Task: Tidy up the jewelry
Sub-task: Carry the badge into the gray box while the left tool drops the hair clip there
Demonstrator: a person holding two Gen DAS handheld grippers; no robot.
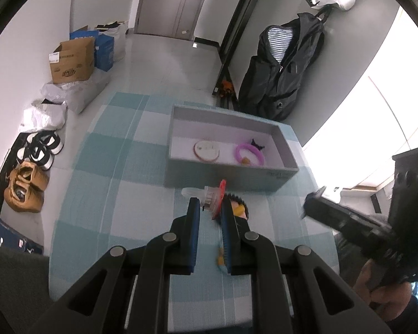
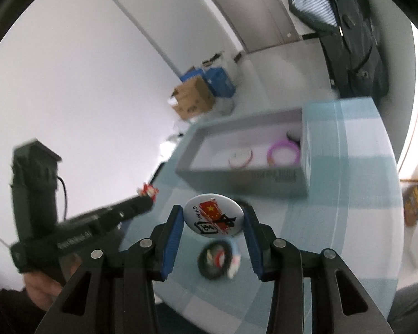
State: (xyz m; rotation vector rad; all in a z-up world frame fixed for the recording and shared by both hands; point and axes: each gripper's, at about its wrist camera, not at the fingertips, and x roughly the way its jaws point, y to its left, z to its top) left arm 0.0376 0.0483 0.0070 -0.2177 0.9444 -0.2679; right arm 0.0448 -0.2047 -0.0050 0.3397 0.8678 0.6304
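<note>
Covering table: checked cloth (image 1: 119, 167); left gripper (image 1: 210, 208) pinching red-clear trinket (image 1: 213, 197), right gripper (image 2: 213, 222) badge (image 2: 213, 217).

the round badge (image 2: 212, 217) reads "china" beside a red flag with yellow stars.

A round white flag badge (image 2: 213, 217) hangs tilted above the table, before a grey box (image 2: 245, 178).
</note>
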